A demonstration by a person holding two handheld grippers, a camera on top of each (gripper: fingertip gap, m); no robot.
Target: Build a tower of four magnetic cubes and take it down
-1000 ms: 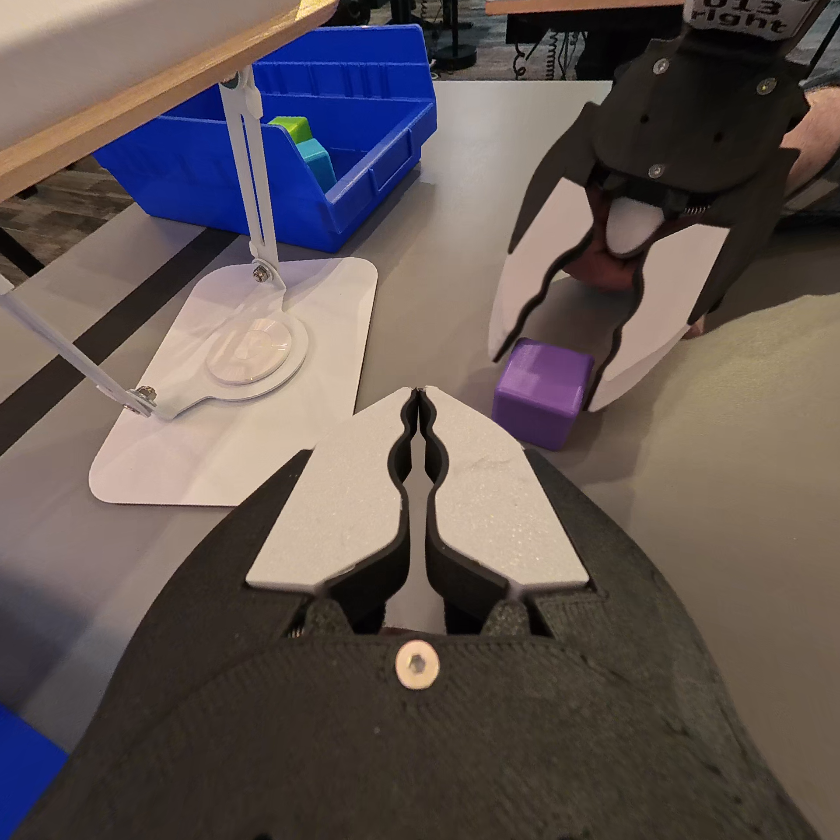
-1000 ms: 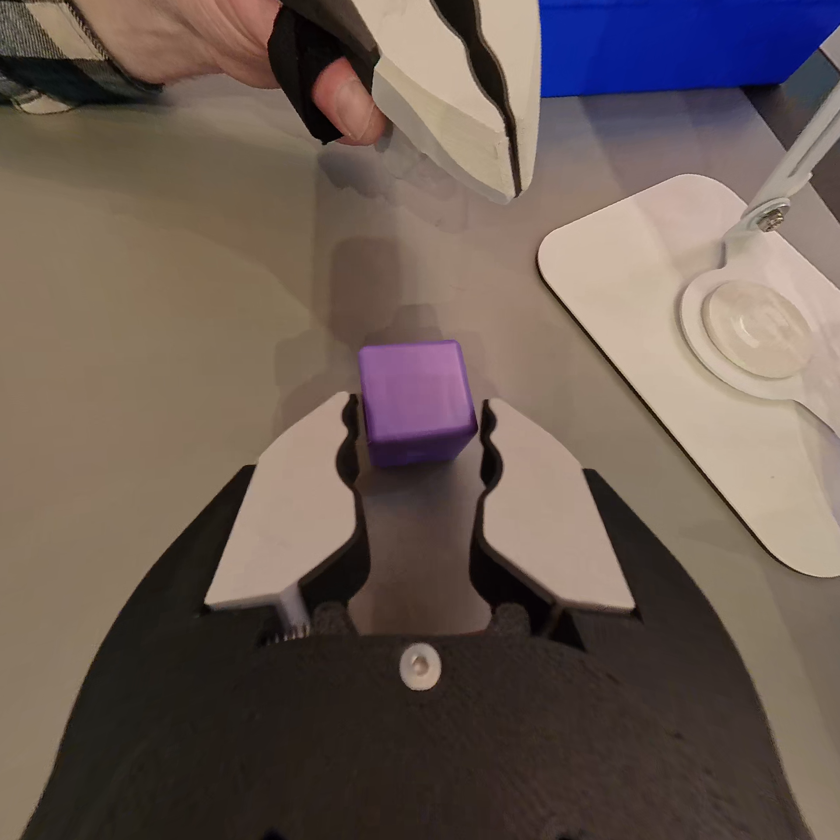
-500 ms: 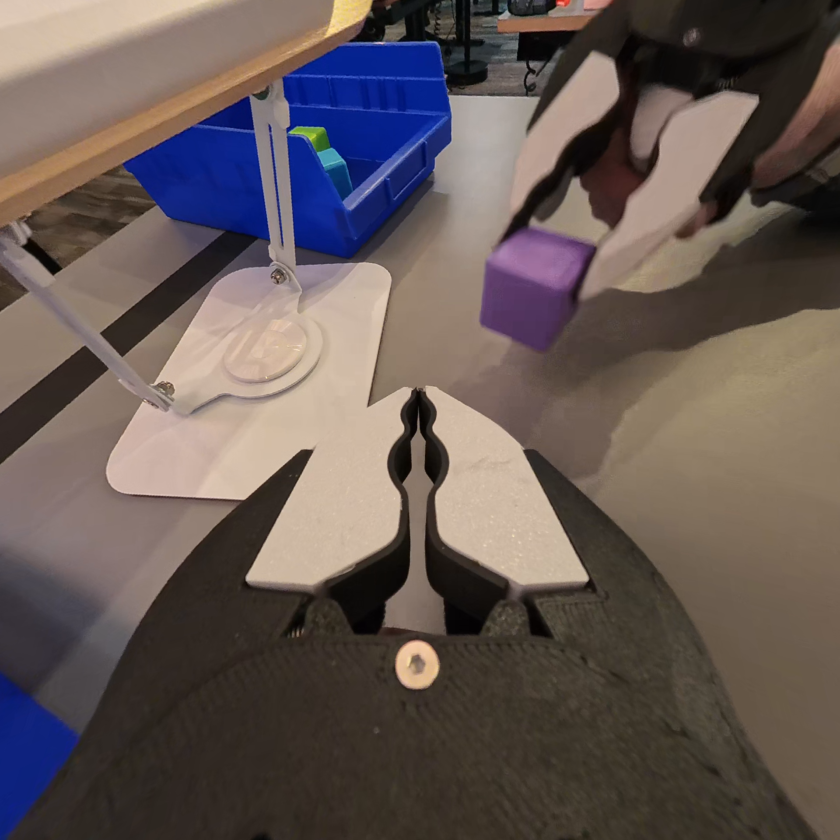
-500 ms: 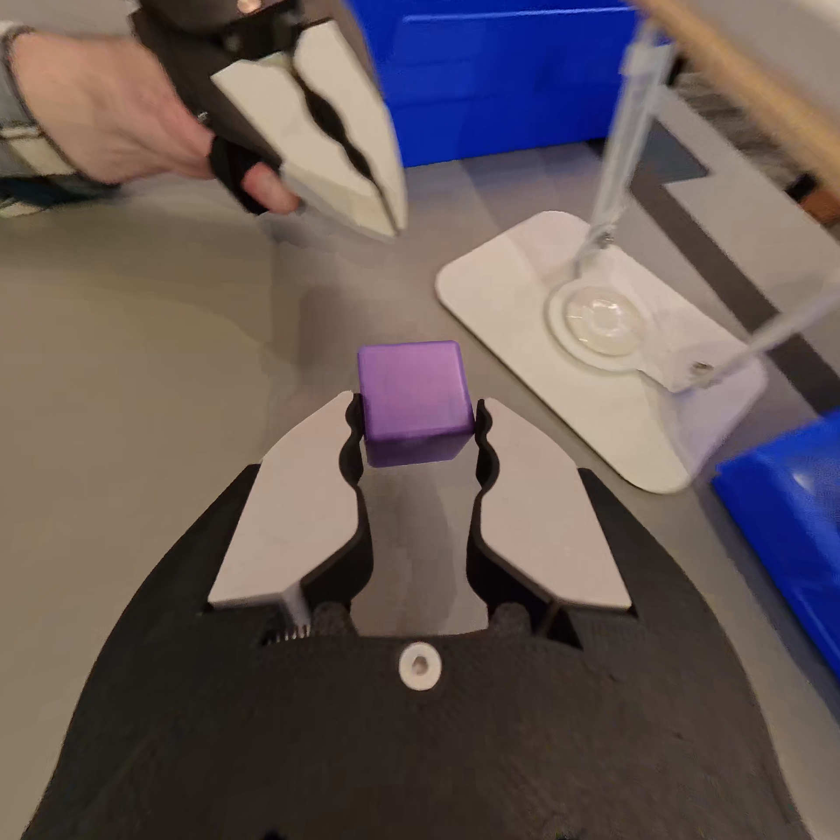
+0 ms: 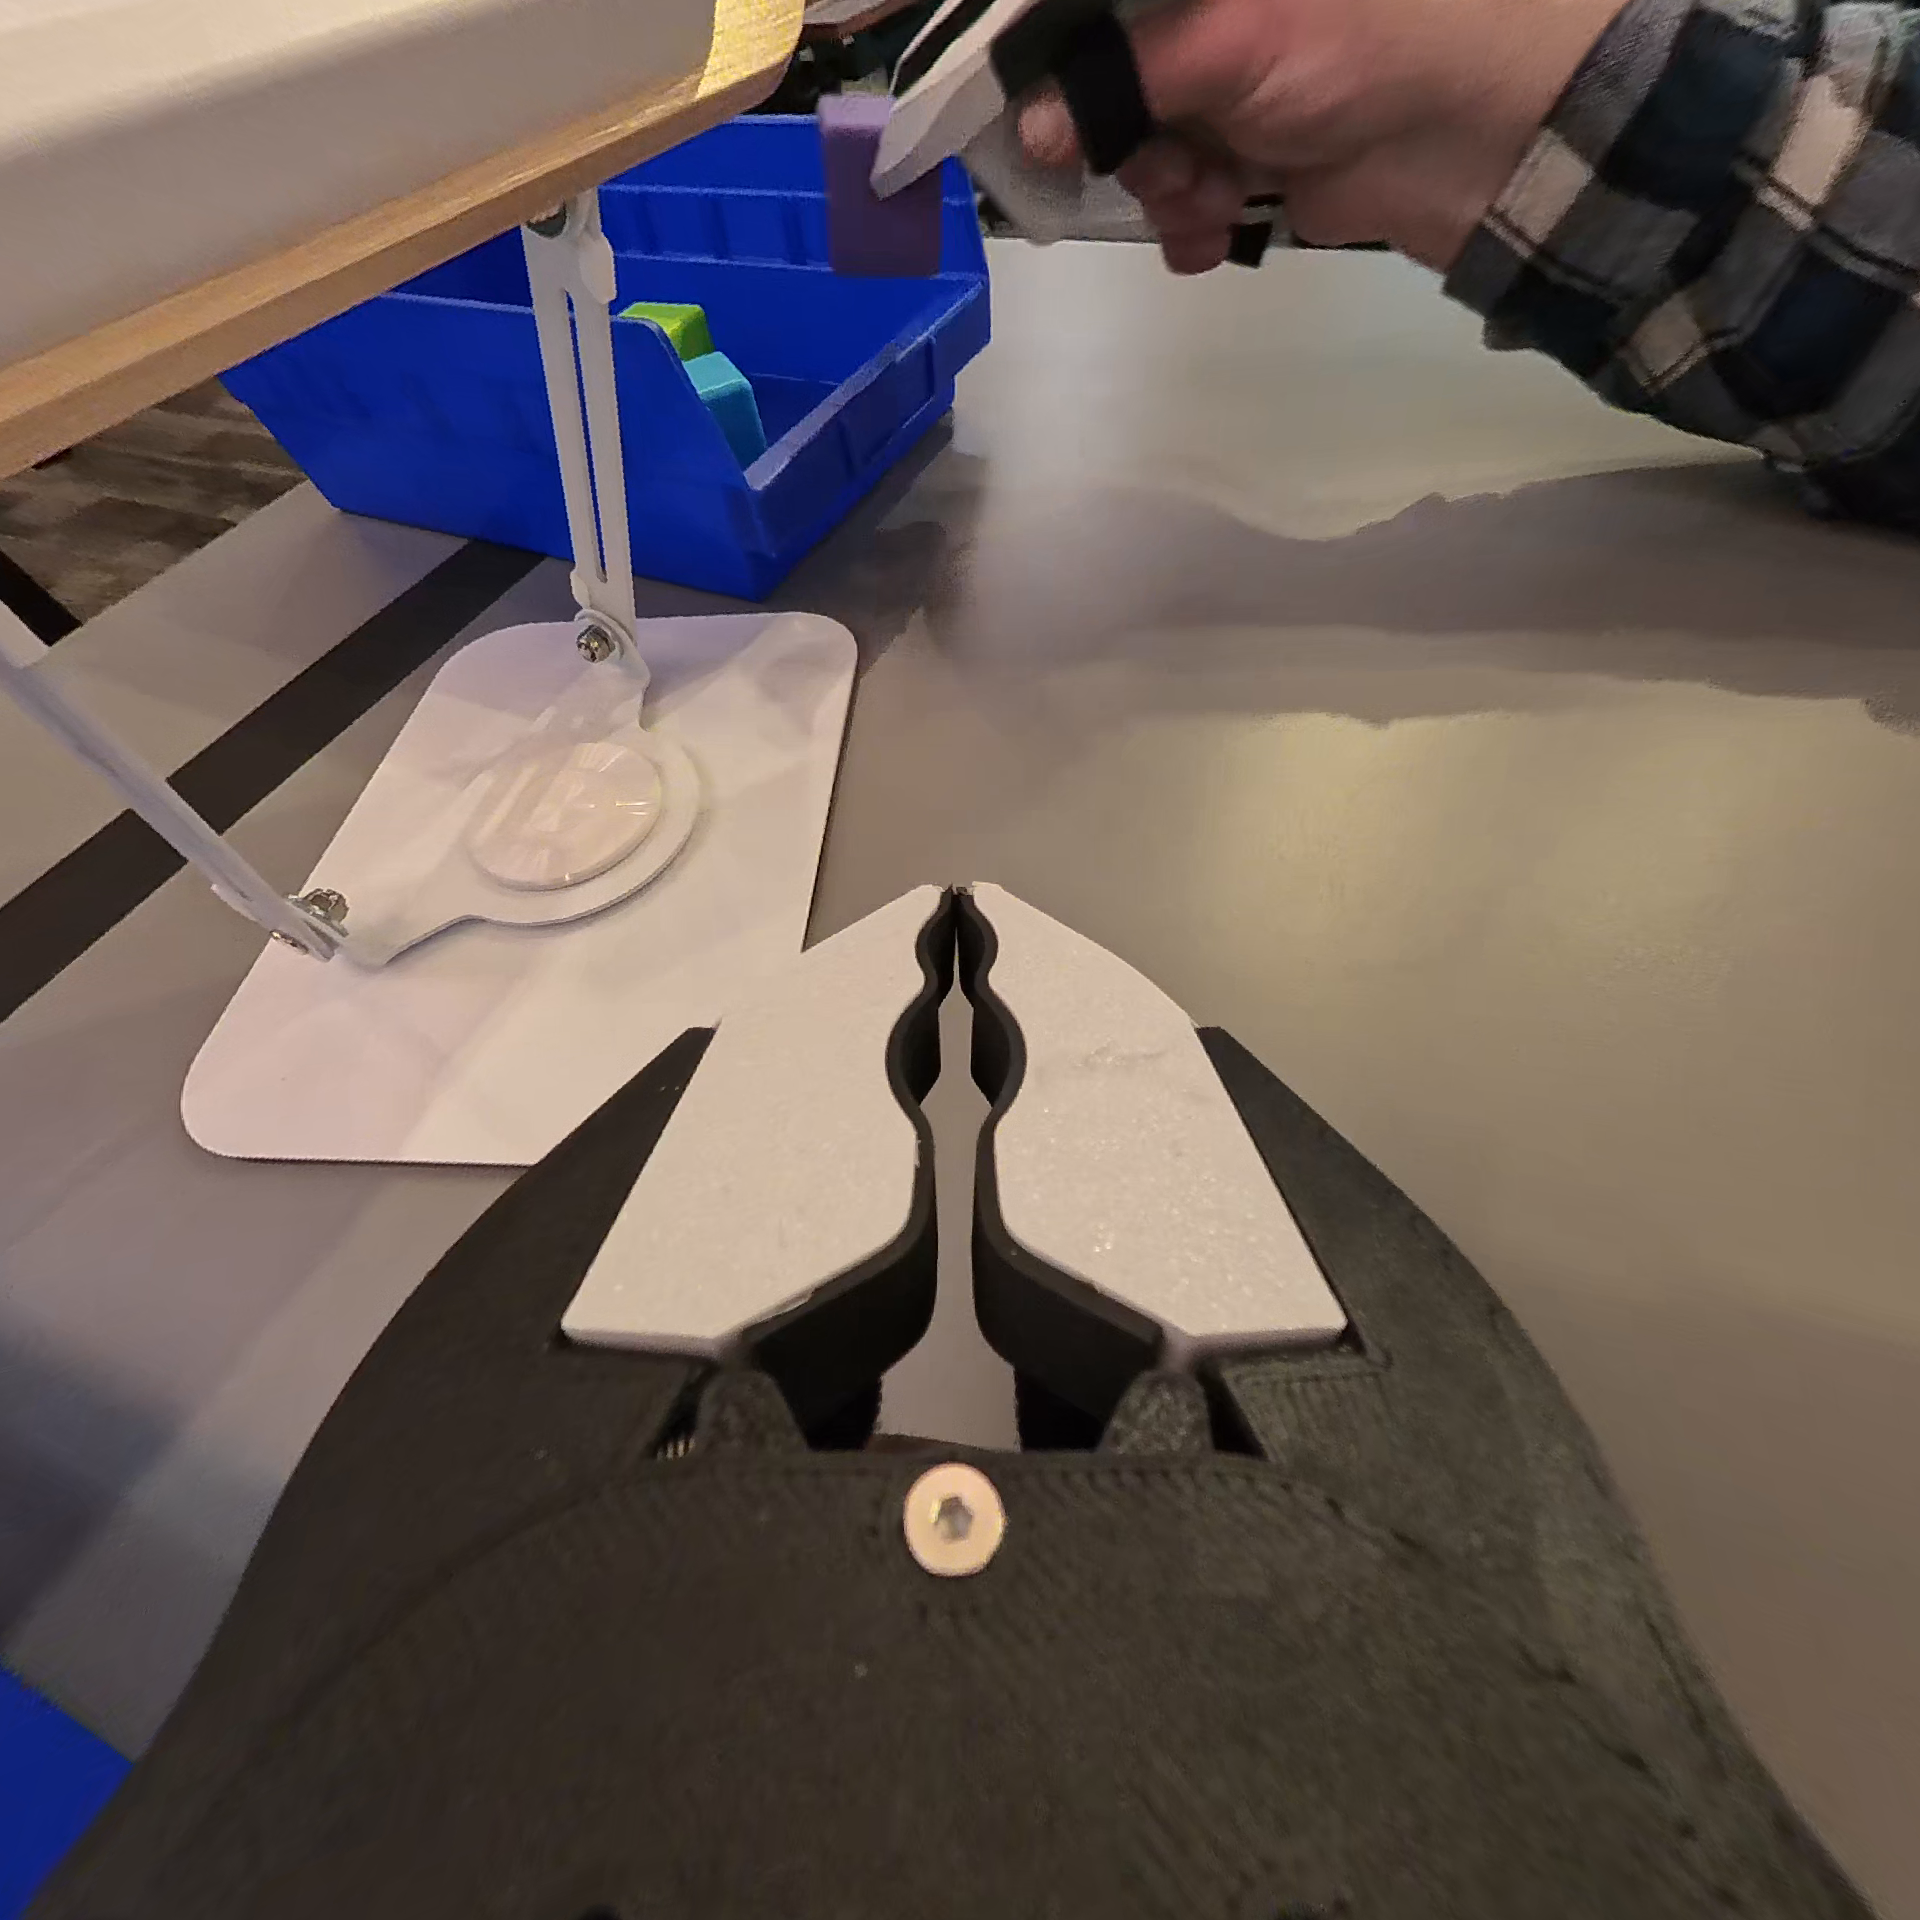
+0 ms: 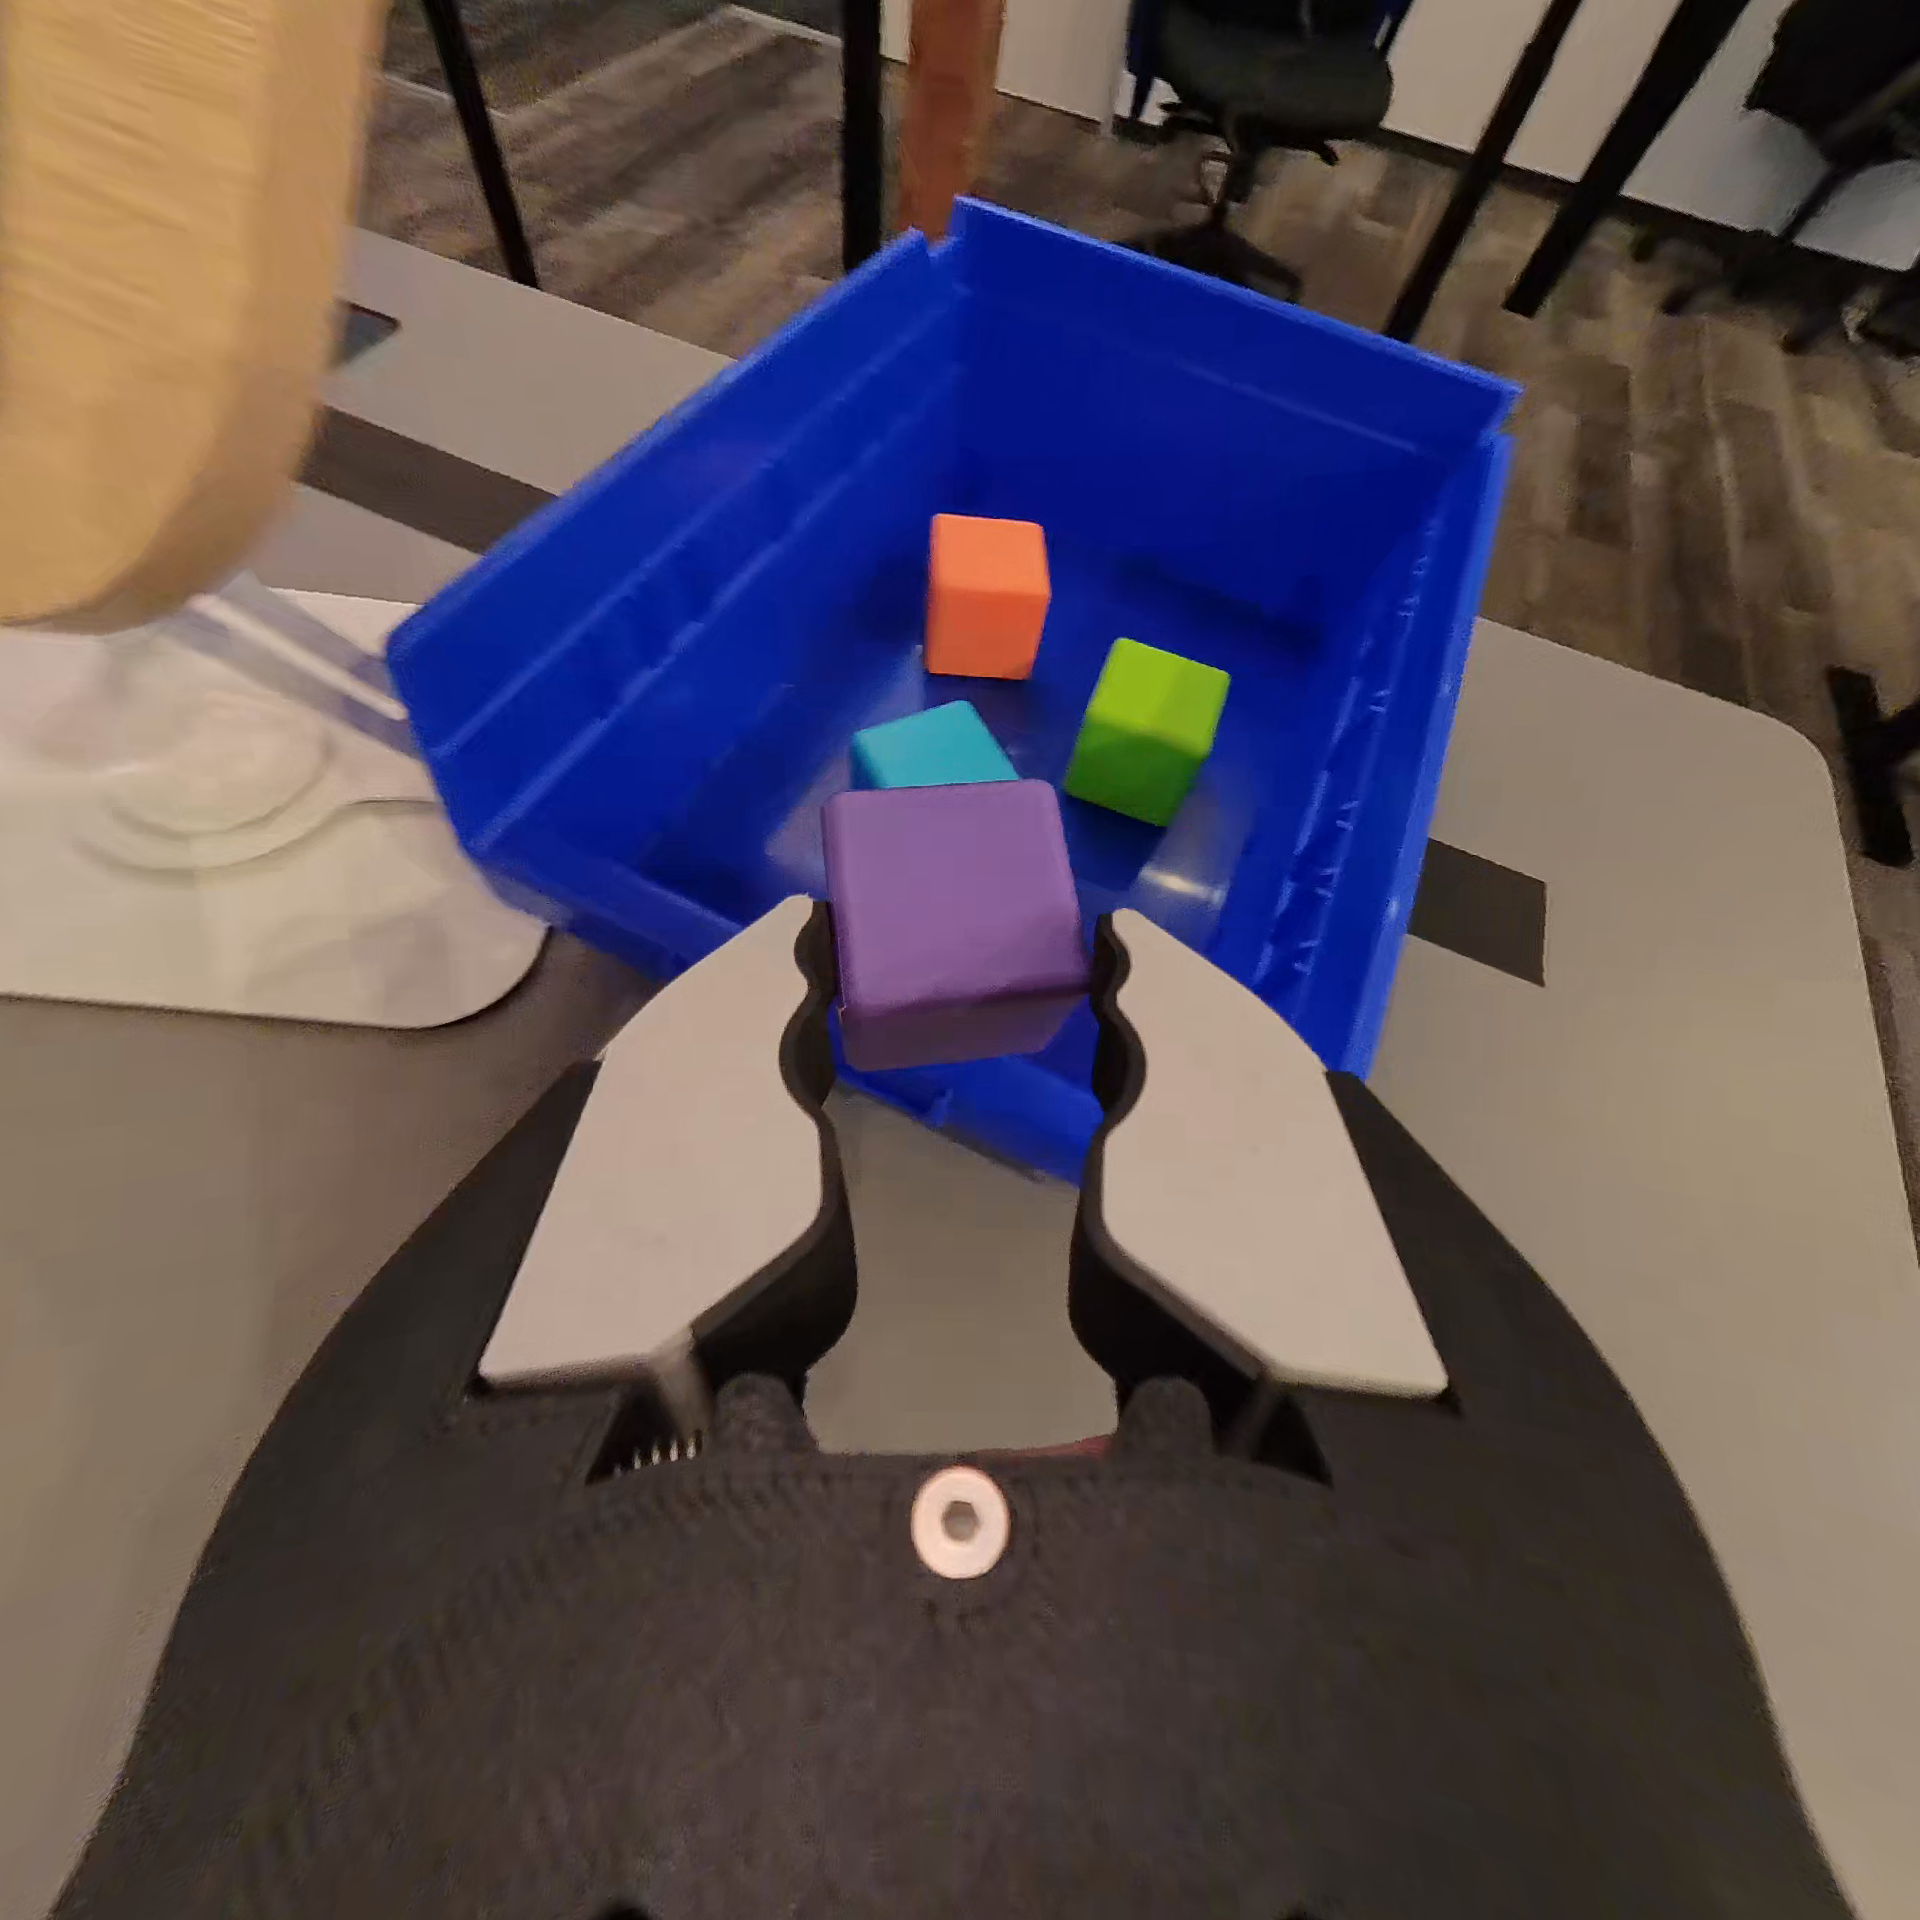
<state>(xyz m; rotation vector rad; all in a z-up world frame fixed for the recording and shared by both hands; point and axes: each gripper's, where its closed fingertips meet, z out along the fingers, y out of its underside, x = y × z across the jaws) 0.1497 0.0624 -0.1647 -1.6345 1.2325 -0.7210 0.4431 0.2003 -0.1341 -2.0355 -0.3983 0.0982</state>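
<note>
Since the earlier frame I've lifted the purple cube [image 6: 951,920] off the table, and my right gripper [image 6: 956,971], clamped on it, now holds it above the blue bin's [image 6: 644,665] near wall. My left gripper [image 5: 956,914] rests closed and empty. If I release here, the cube could clip the rim or snap magnetically onto the teal cube [image 6: 930,743] below.

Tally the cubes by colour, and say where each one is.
Purple plastic cube: 1, held in the right gripper above the blue plastic bin
Orange plastic cube: 1, in the bin
Green plastic cube: 1, in the bin
Teal plastic cube: 1, in the bin
Total: 4 cubes
</note>
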